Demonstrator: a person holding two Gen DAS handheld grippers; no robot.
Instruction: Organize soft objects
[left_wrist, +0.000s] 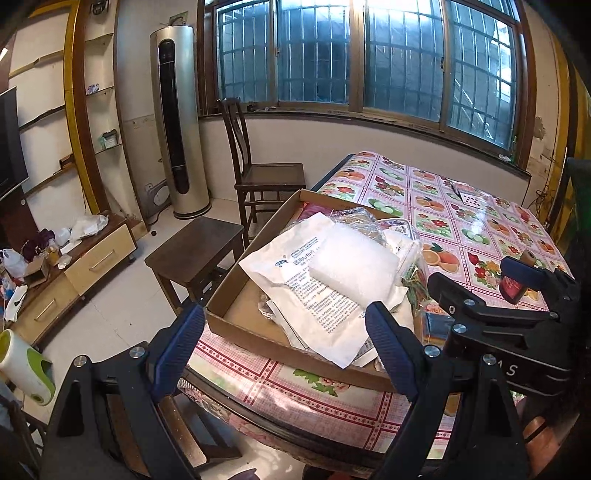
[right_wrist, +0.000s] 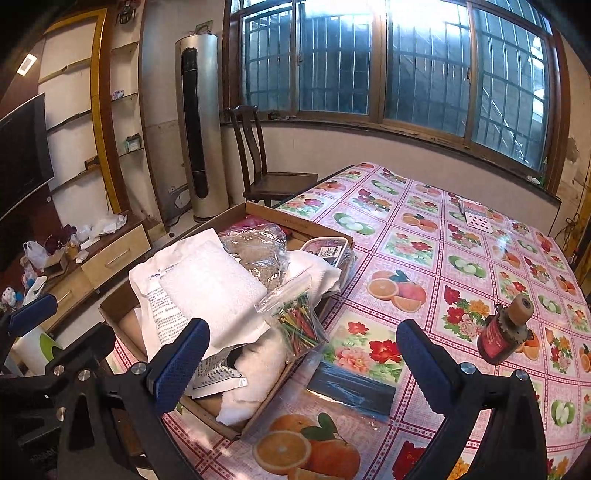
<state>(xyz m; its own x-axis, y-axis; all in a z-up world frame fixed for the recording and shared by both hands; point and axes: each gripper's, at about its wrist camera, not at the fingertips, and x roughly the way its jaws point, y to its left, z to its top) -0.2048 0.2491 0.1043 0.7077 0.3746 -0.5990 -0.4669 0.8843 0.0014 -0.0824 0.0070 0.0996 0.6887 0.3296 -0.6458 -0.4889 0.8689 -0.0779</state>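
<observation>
The right gripper (right_wrist: 301, 354) hangs wide open and empty over the near table edge. Between its pads, toward 6 o'clock, a clear bag with a blue pad (right_wrist: 351, 393) lies flat on the tablecloth (right_wrist: 424, 236), just outside the box (right_wrist: 258, 417). That one, I judge, is left to put away. At 10 o'clock a zip bag of coloured sticks (right_wrist: 299, 319) leans over the box's right wall, half in.

The left gripper (left_wrist: 286, 349) is also spread wide, holding nothing, its pads either side of the box's near corner.

Most of the task looks done: the soft things are piled in the box at the table's near left. On top lies one white foam block (right_wrist: 210, 282), resting on one white printed pouch (right_wrist: 155, 291). At 12 o'clock from it is one crumpled clear bag (right_wrist: 258, 254), then one white cloth (right_wrist: 314, 273) and one pink-rimmed packet (right_wrist: 327, 249). Some white wadding (right_wrist: 255, 373) fills the near corner. Something pink (right_wrist: 255, 223) shows at the far end; what it is I cannot tell.

Outside the box: one blue-pad bag, one small brown bottle (right_wrist: 504, 332) at 3 o'clock, upright and well apart, and one playing card (right_wrist: 478, 218) far off at 1 o'clock. The bottle and card are not soft, so they probably stay.
</observation>
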